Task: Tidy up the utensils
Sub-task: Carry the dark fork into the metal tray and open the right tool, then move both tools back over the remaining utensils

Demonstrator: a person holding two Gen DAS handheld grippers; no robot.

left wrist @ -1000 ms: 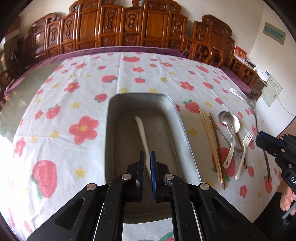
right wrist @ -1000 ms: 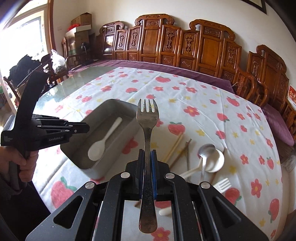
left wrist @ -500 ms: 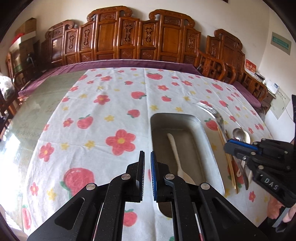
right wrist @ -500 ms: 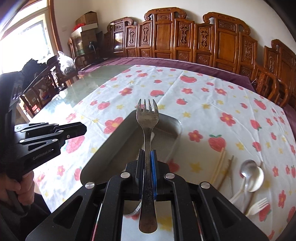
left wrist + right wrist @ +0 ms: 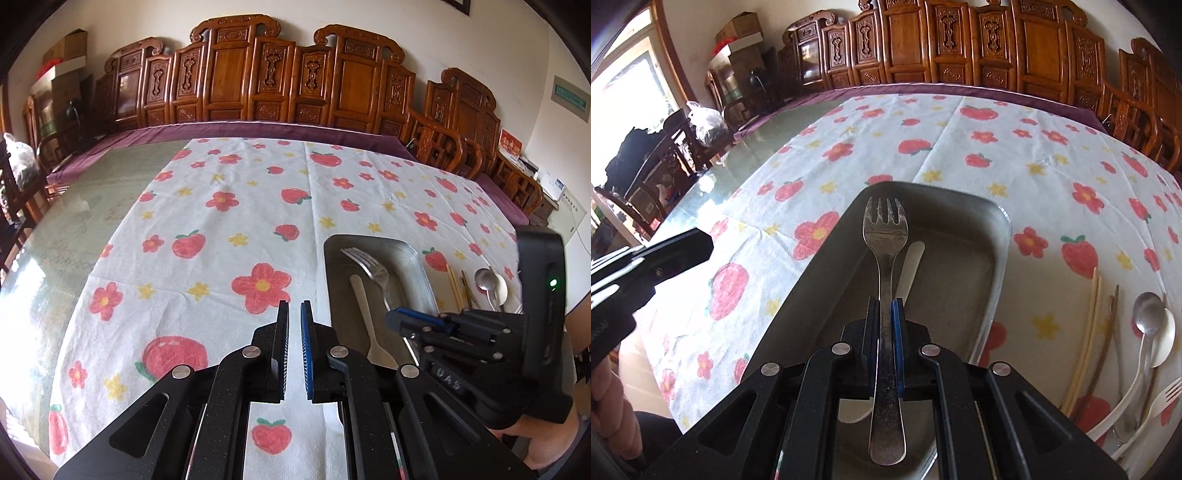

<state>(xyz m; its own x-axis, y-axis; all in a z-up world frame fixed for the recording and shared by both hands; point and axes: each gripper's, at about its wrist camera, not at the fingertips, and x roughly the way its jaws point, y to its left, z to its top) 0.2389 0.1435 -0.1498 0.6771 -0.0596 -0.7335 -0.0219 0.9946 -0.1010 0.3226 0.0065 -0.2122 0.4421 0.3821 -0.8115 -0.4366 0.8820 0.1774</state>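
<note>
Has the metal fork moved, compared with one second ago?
Yes. The metal fork, held in the right claw, came leftward over the metal tray.

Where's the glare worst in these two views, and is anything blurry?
Right wrist view: the window at upper left is blown out white, glare on the bare glass tabletop. Left wrist view: milder sheen on the same glass at left; both sharp, edges bent by fisheye.
</note>
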